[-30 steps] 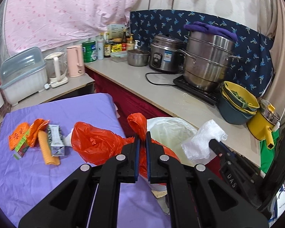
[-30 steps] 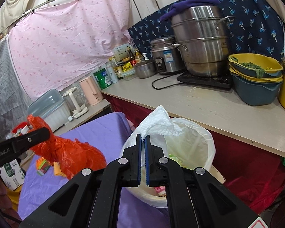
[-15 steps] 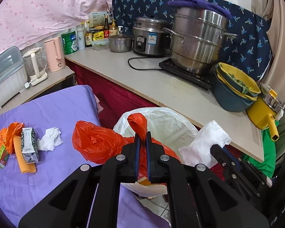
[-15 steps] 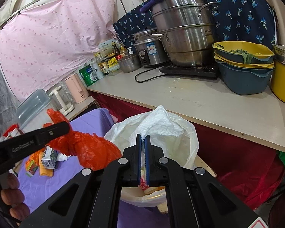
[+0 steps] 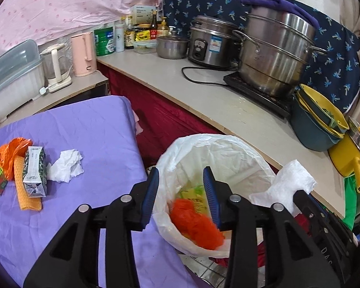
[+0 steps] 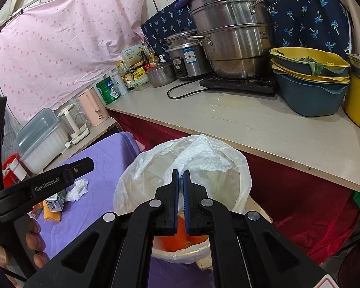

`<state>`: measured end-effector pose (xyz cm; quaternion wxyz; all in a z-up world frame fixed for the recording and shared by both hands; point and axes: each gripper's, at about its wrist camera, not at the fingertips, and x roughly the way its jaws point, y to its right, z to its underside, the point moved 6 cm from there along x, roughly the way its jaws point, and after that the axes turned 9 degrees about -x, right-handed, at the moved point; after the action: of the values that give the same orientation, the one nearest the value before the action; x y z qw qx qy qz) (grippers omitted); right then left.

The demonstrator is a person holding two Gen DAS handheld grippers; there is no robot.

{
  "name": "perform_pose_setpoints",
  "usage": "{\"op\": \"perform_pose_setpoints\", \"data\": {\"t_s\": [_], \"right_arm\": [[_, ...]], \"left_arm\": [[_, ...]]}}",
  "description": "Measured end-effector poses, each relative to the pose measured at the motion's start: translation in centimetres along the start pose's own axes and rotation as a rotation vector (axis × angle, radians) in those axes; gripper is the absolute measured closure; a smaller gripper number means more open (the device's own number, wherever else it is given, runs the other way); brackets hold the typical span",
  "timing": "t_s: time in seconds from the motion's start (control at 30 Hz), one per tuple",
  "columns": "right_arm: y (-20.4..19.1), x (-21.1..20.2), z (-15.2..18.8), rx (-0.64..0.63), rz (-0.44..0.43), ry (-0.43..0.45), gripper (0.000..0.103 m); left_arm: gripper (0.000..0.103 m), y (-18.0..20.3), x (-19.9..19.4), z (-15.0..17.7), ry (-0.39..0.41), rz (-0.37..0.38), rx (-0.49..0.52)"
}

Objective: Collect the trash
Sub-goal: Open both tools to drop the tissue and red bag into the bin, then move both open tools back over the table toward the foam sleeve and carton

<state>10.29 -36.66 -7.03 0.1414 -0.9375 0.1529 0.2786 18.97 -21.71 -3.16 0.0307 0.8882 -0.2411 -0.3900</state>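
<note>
My left gripper is open and empty above the white-lined trash bin. The orange plastic bag lies inside the bin. My right gripper is shut on a white paper towel and holds it over the bin. The towel also shows in the left wrist view. On the purple cloth lie a crumpled tissue, a small carton, an orange cloth and orange wrappers.
A counter runs behind the bin with a large steel steamer pot, a rice cooker, stacked bowls and a yellow pot. Kettles and a plastic box stand at the left.
My left gripper has opened and the orange bag has dropped into the bin. The right gripper has kept its hold on the paper towel over the bin.
</note>
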Motion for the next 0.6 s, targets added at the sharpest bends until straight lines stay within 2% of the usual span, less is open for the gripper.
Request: {"op": "perform_pose_setpoints", "data": {"t_s": [0.07,0.33,0.4,0.47,0.6], "right_arm": [[-0.3,0.0,0.0,-0.003,-0.003,0.002,0.097],[-2.0,0.0,-0.7,-0.033,-0.019,0.013,0.096],[-2.4,-0.2,-0.9,-0.035,-0.021,0.016,0.092],[-2.6,-0.4,-1.0,-0.037,-0.021,0.022,0.082],[-3.3,-0.9,-1.3,-0.044,-0.02,0.032,0.077]], "left_arm": [[0.058,-0.5,-0.3,-0.1,0.007,-0.005,-0.015],[0.055,-2.4,-1.3,-0.1,0.014,-0.019,-0.051],[0.049,-2.7,-1.5,-0.1,0.018,-0.022,-0.055],[0.048,-3.1,-1.9,-0.1,0.028,-0.025,-0.061],[0.048,-3.7,-2.5,-0.2,0.035,-0.037,-0.065]]}}
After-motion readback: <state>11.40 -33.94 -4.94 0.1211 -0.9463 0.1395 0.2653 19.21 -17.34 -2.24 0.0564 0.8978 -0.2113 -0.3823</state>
